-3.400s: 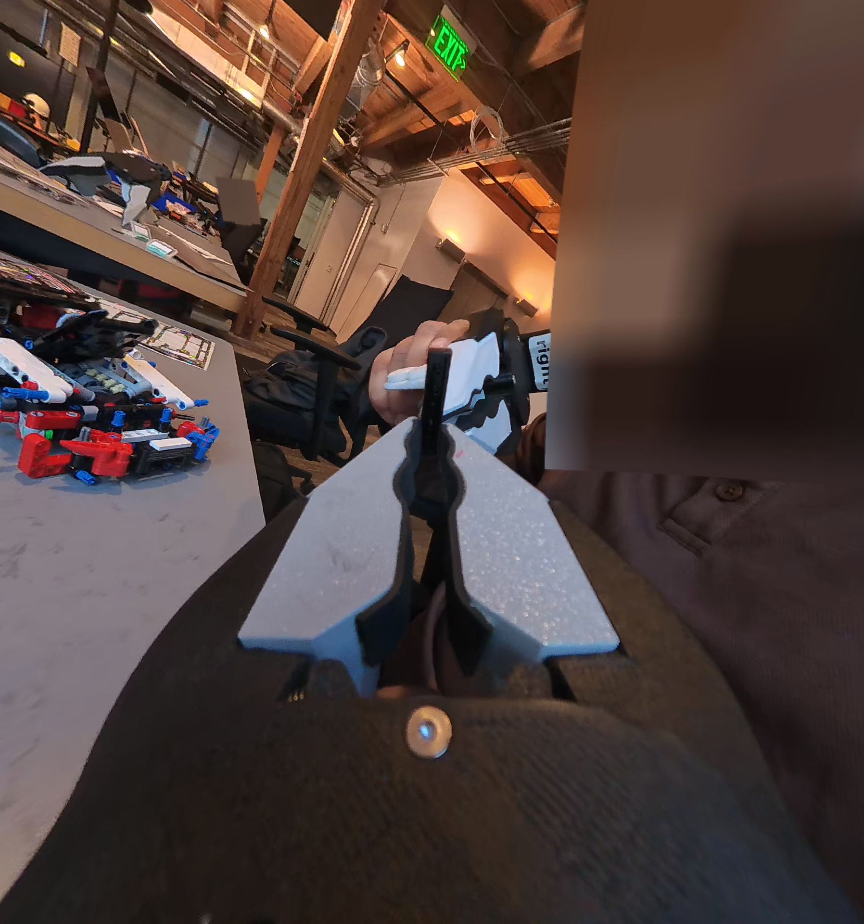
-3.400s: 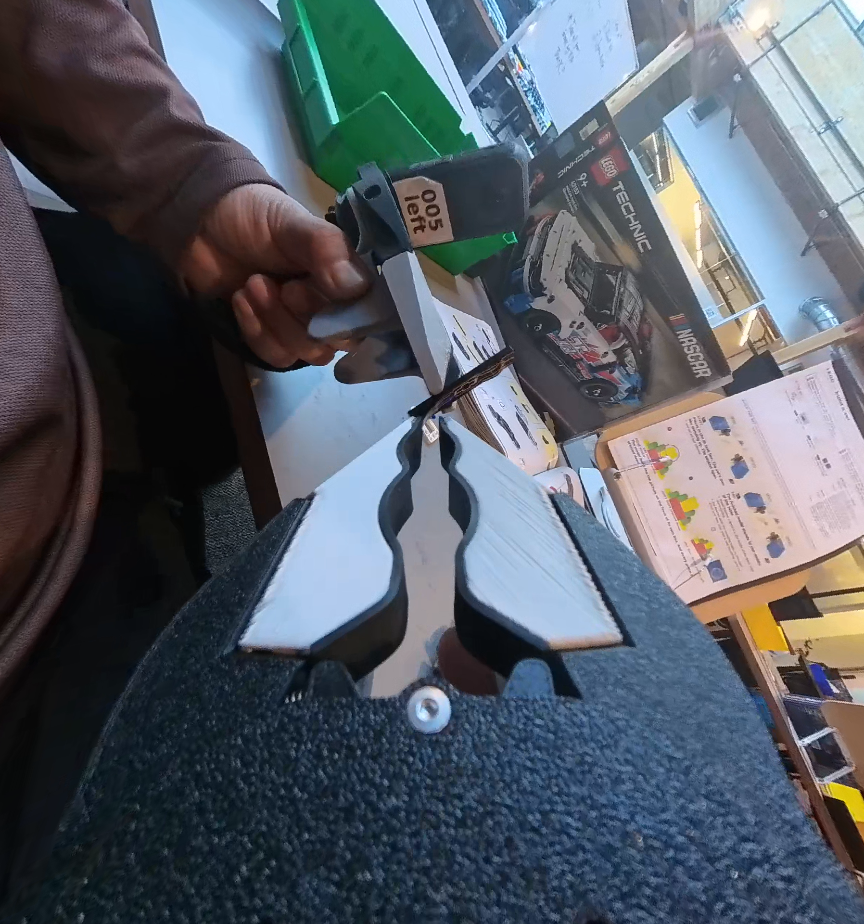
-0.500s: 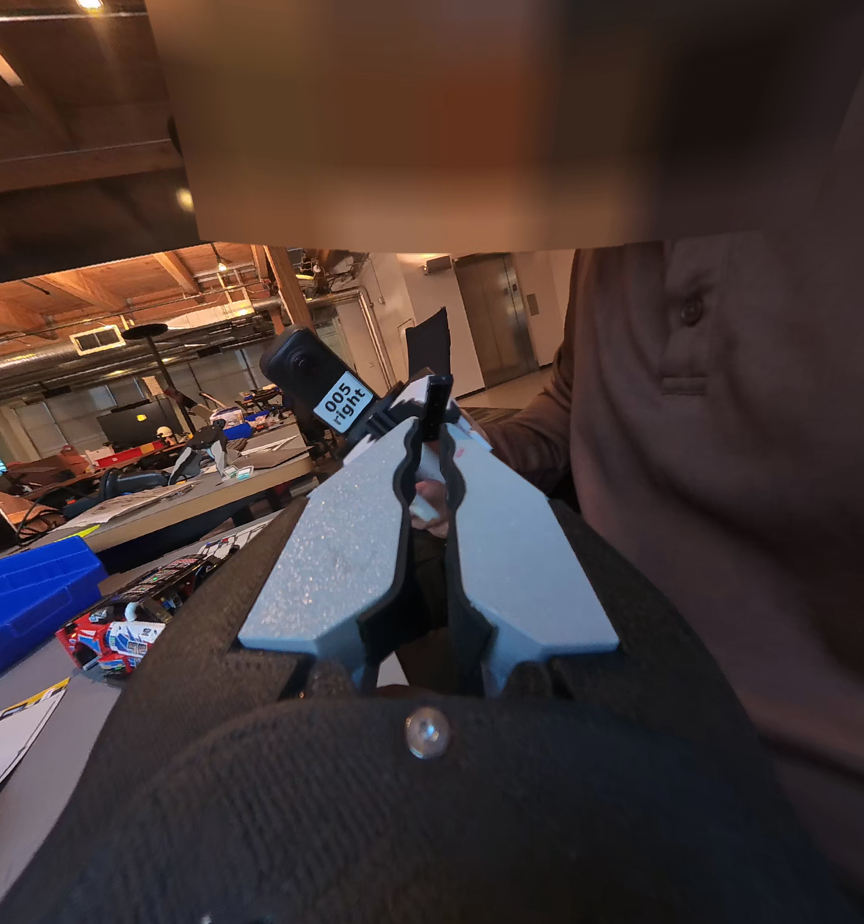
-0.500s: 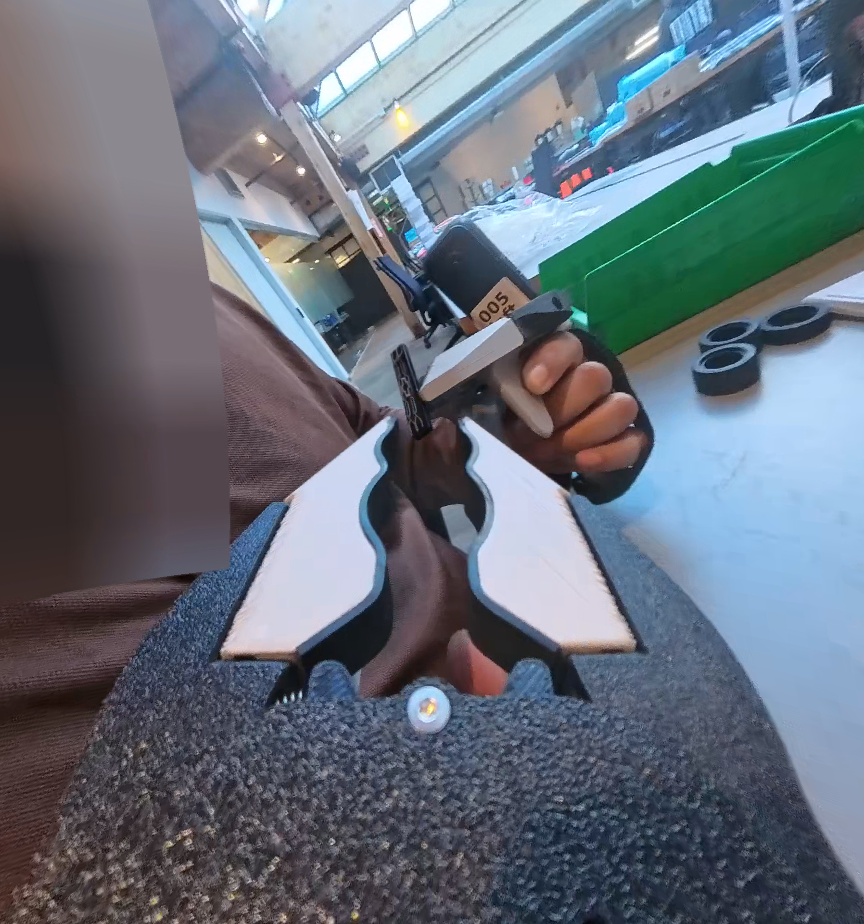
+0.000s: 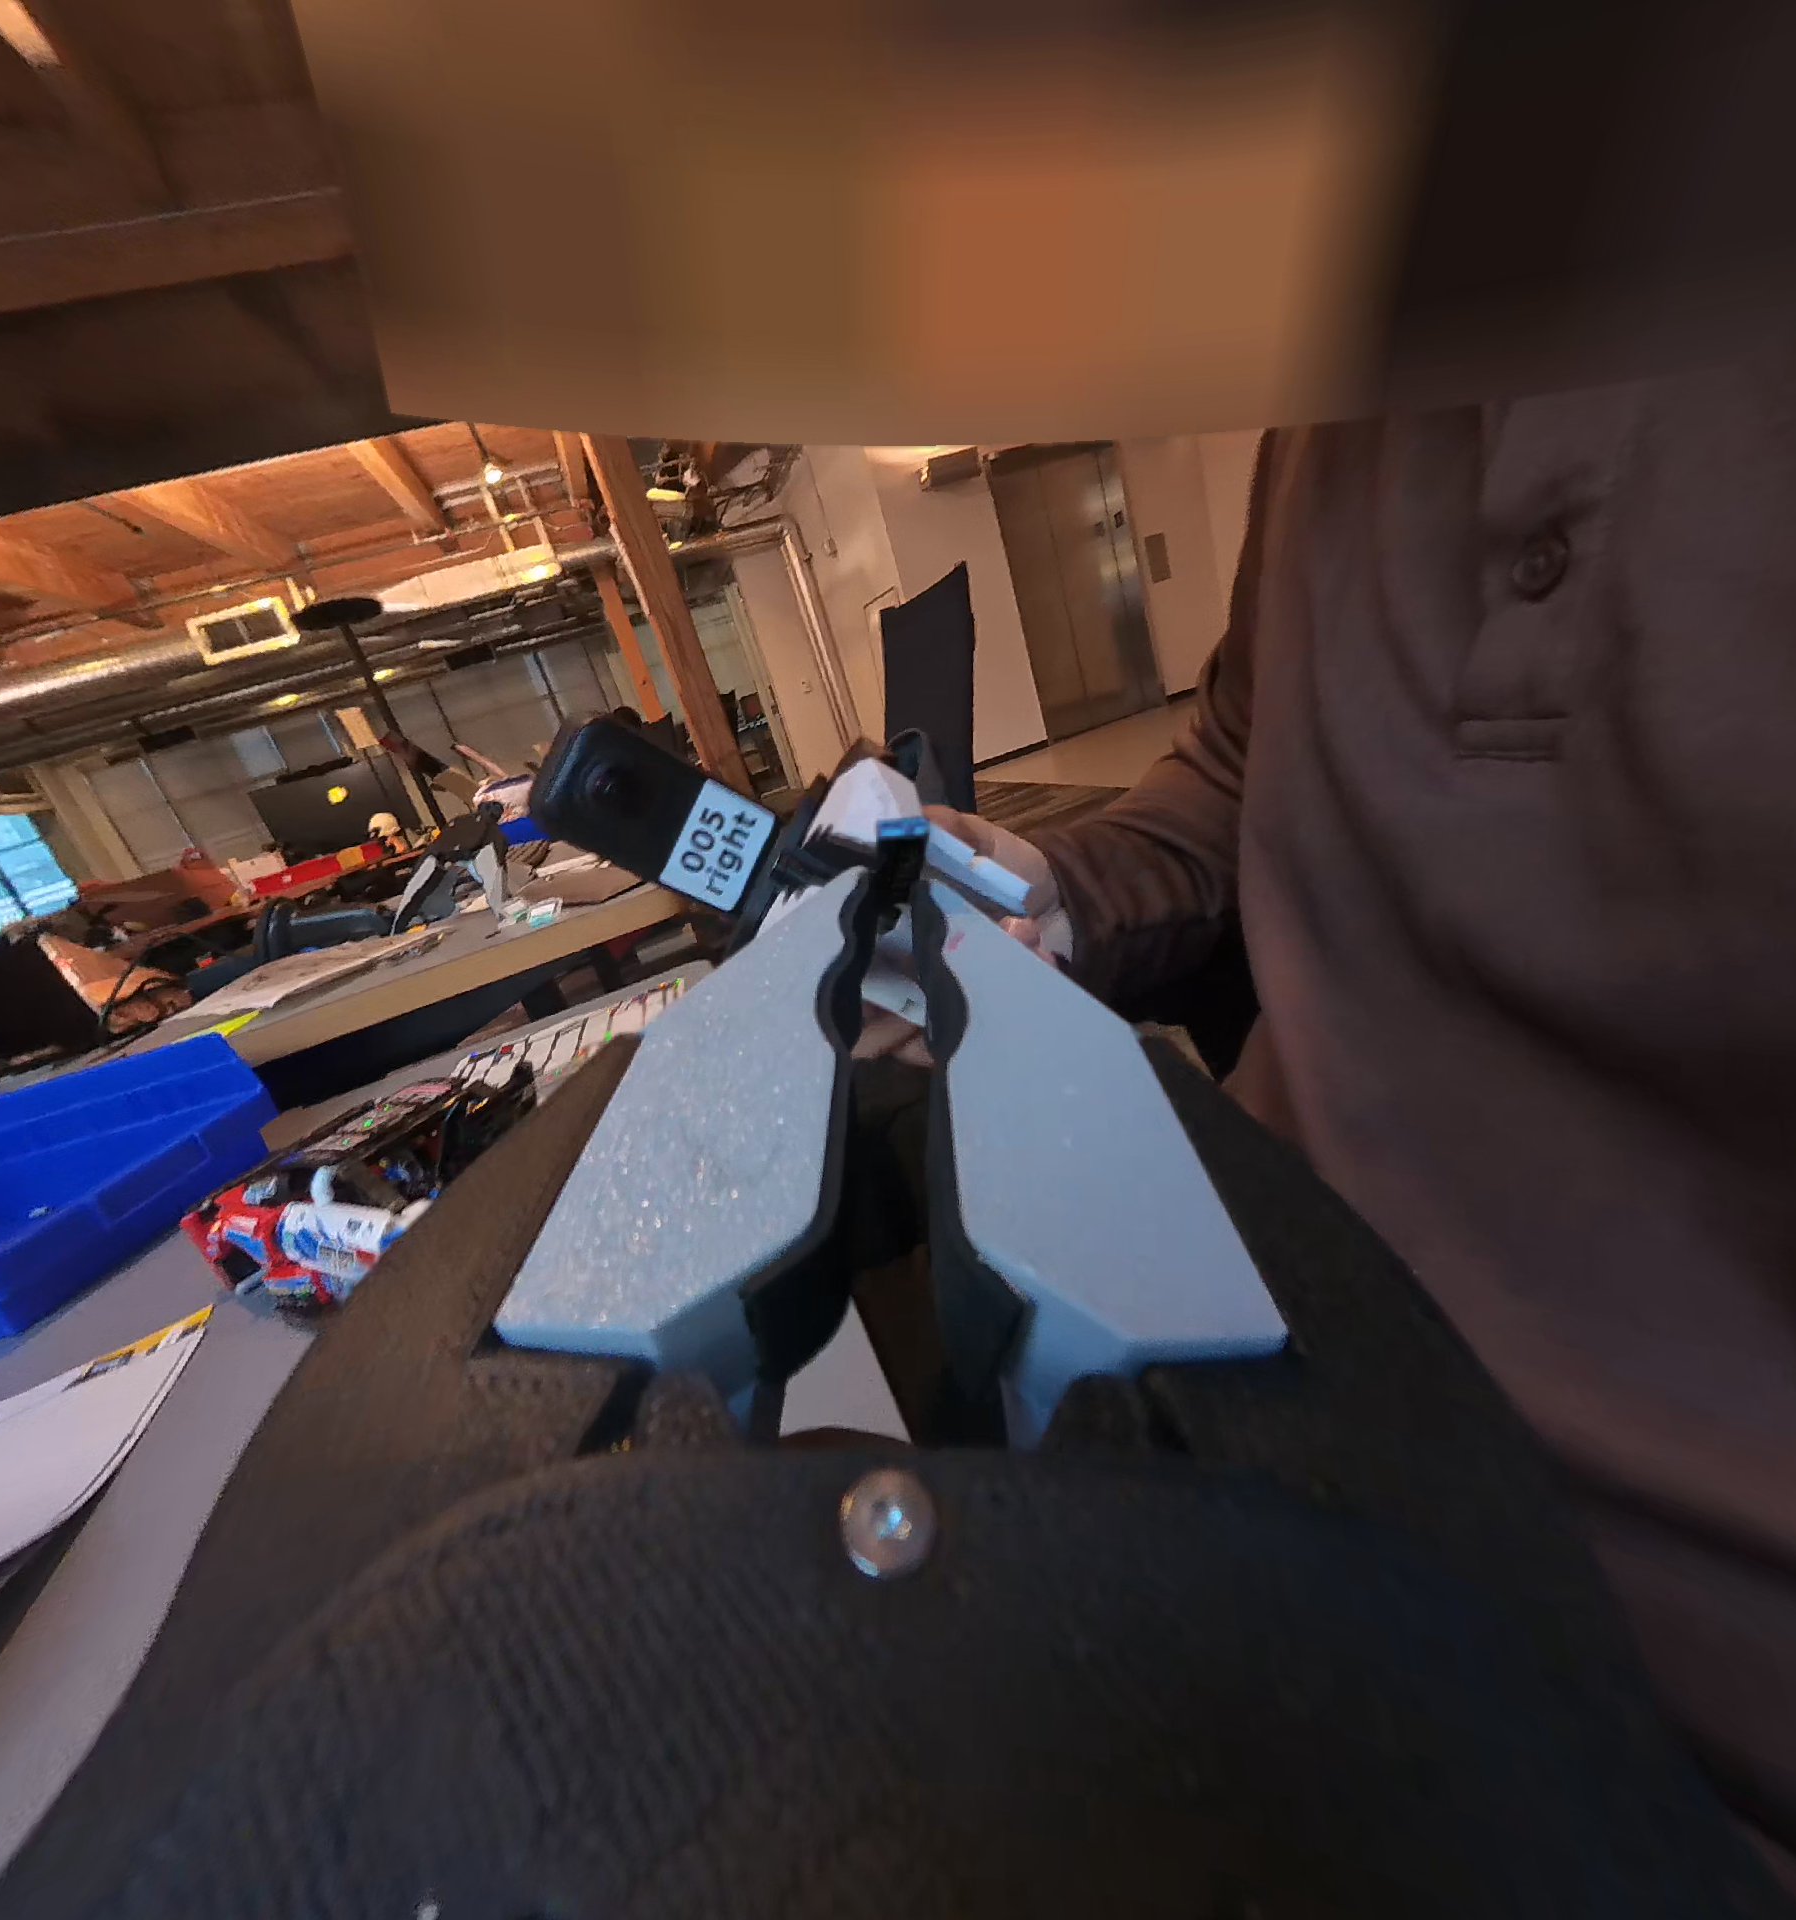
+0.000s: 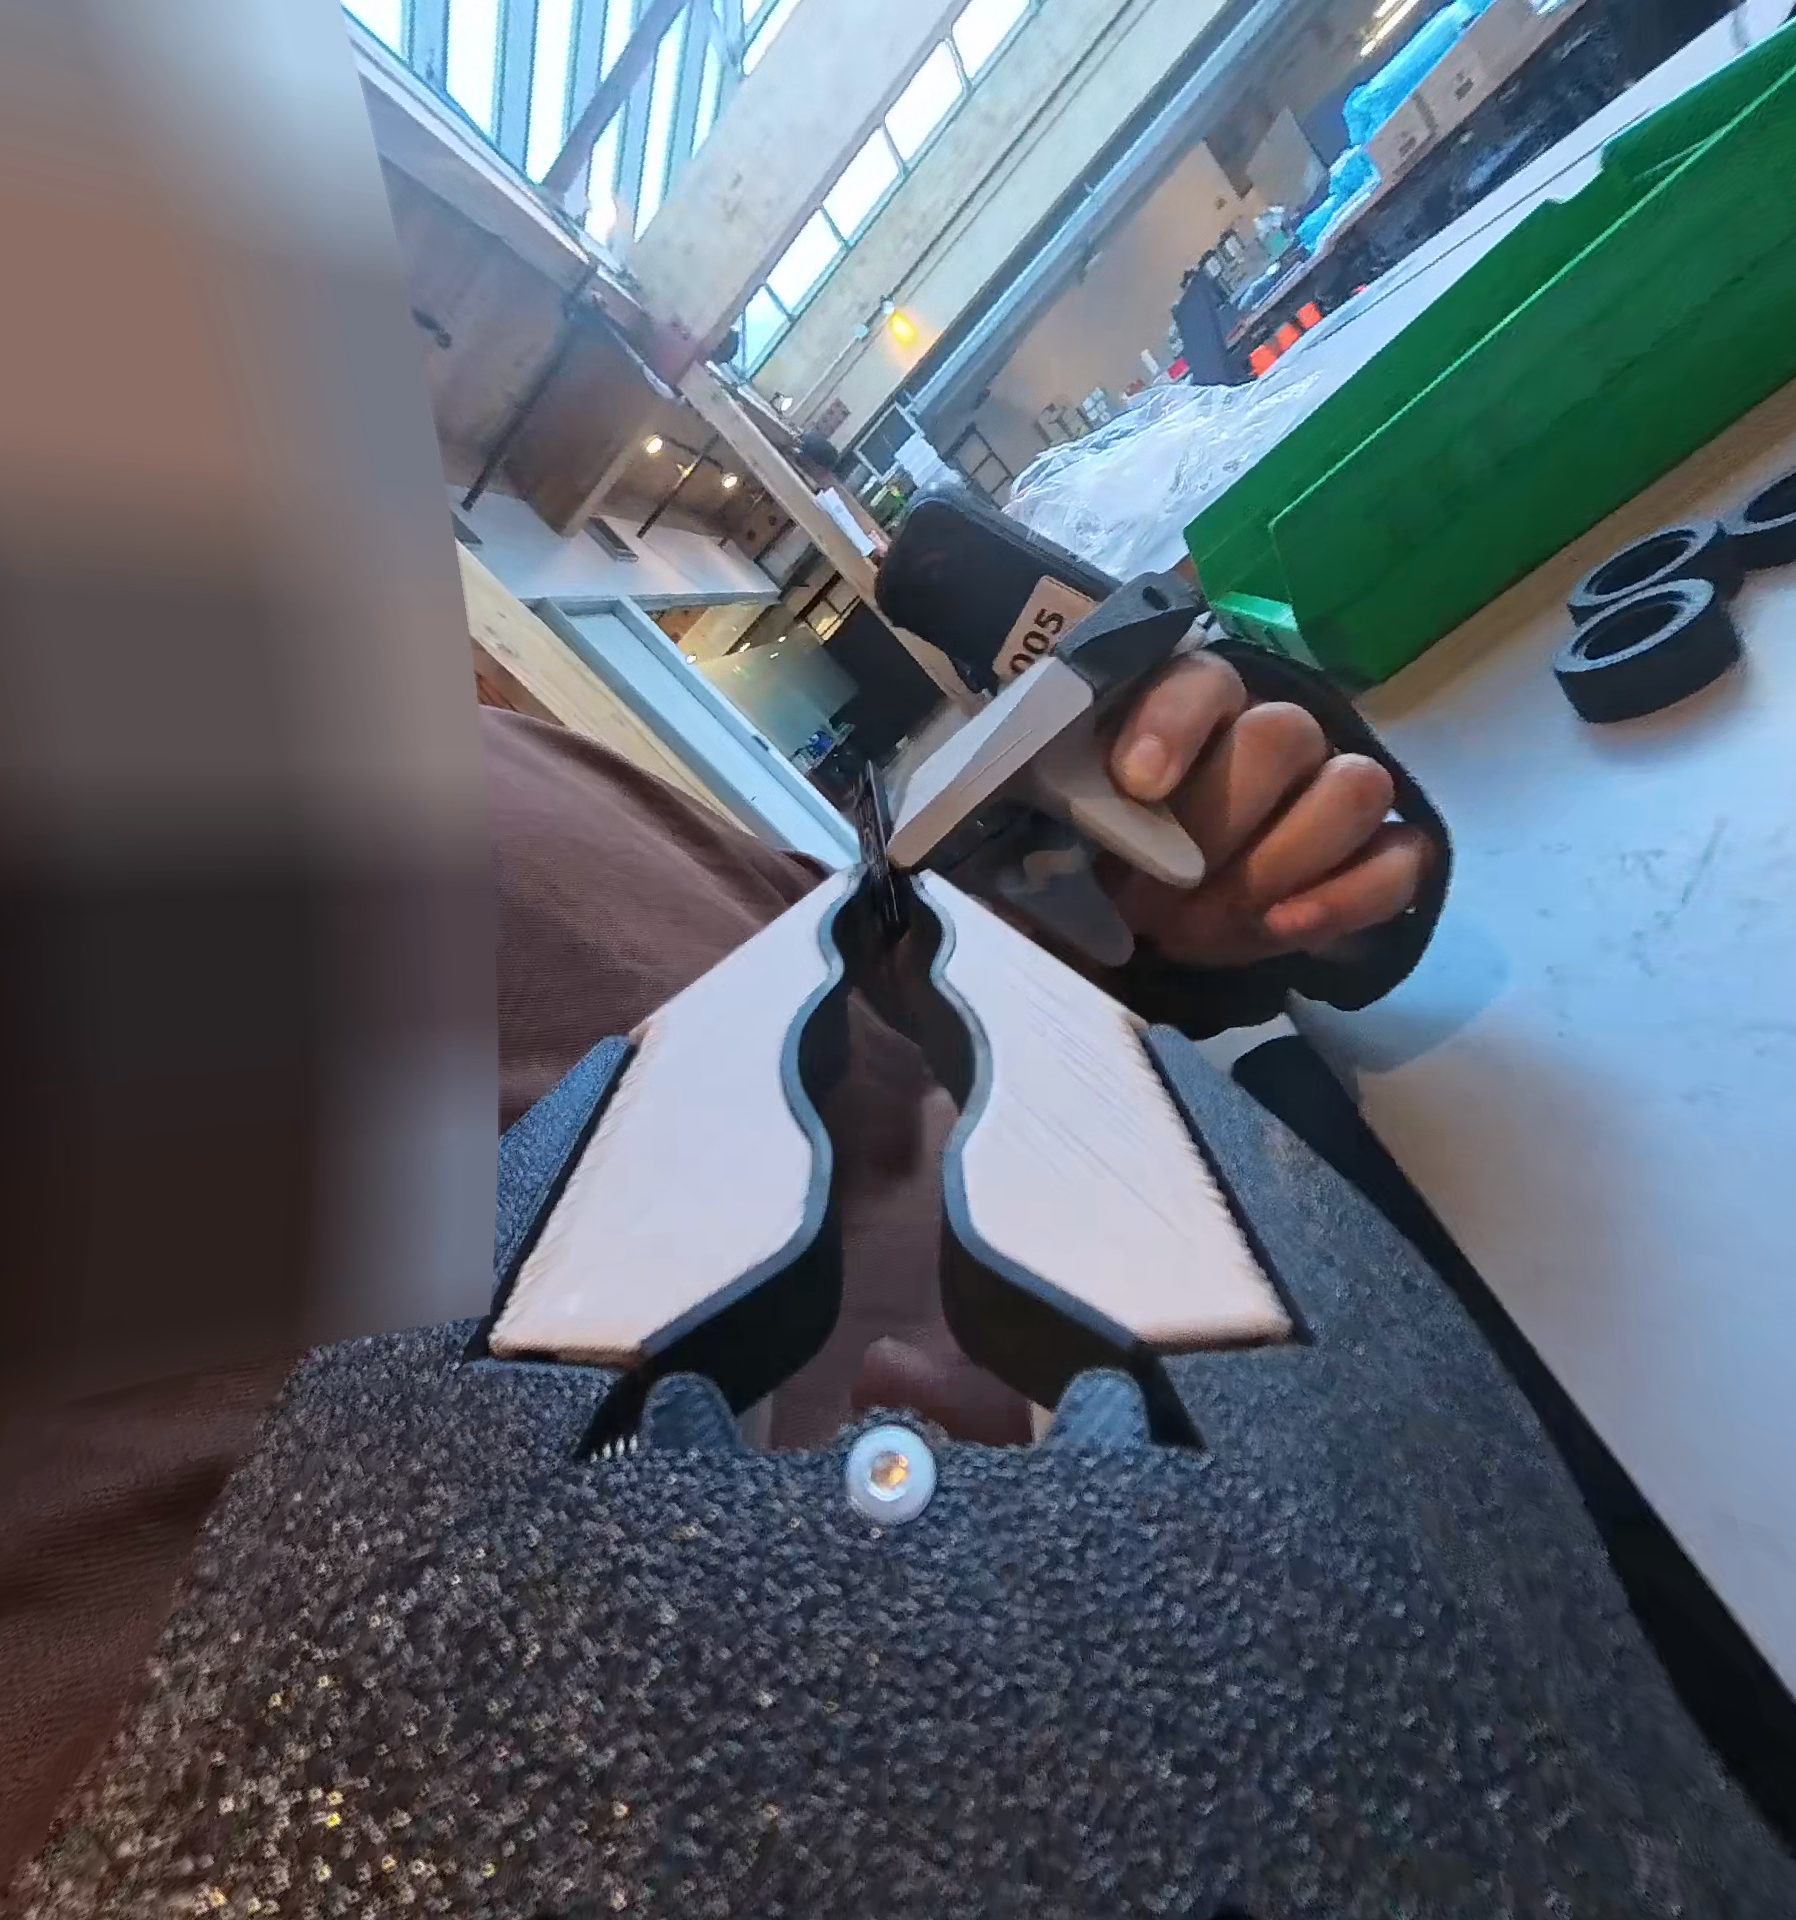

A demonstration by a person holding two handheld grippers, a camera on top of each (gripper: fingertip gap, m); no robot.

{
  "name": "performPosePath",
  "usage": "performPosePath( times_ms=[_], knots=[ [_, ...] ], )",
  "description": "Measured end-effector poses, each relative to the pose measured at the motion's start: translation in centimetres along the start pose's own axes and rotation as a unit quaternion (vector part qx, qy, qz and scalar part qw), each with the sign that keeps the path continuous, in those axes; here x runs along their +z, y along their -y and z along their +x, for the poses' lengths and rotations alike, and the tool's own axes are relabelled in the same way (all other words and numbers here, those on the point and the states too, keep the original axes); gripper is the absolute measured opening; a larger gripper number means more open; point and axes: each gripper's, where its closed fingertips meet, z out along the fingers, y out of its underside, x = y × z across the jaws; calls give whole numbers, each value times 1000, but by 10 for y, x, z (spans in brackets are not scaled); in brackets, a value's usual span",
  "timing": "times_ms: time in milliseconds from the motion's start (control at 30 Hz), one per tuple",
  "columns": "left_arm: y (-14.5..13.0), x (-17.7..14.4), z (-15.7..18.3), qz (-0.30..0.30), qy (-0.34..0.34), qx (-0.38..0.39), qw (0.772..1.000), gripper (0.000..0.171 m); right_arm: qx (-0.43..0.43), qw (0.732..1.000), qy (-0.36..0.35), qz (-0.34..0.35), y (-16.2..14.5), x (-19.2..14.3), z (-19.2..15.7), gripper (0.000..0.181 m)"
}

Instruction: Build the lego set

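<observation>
Since half a second ago, our right gripper (image 6: 881,902) has closed in: its fingers now pinch one thin black lego piece (image 6: 878,831), which our left gripper (image 5: 892,906) also clamps with narrow fingers, above our lap. On the worktop (image 6: 1652,935) we count three black tyres (image 6: 1647,649), one green bin (image 6: 1559,416), one half-built lego car (image 5: 312,1236).

Tyres (image 6: 1652,634) on table (image 6: 1652,987) before bin (image 6: 1496,416); lego car (image 5: 312,1236) right of second bin (image 5: 73,1164).

A white label (image 5: 719,856) with printed characters sits on the right gripper (image 5: 873,831) beyond the jaws; the left gripper (image 6: 899,831) bears a tan label (image 6: 1041,636).
</observation>
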Motion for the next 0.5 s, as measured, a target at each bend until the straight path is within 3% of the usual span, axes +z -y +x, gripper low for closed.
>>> performPosePath(
  times_ms=[33,167,267,367,500],
  knots=[
    [-3,0,-3,-9,8,-2,1000,5,-4,1000,-11,1,1,-2,4,6],
    [-20,-3,-17,-65,49,-38,996,3,-49,996,-71,2,6,-14,20,2],
    [-28,-12,-31,-91,85,-99,987,14,-103,984,-143,-9,8,-27,37,2],
    [-40,-24,-40,-115,116,-147,976,3,-135,974,-183,-17,9,-33,48,3],
    [-58,-28,-45,-145,119,-246,951,32,-157,964,-209,-43,5,-35,58,3]
  ],
)
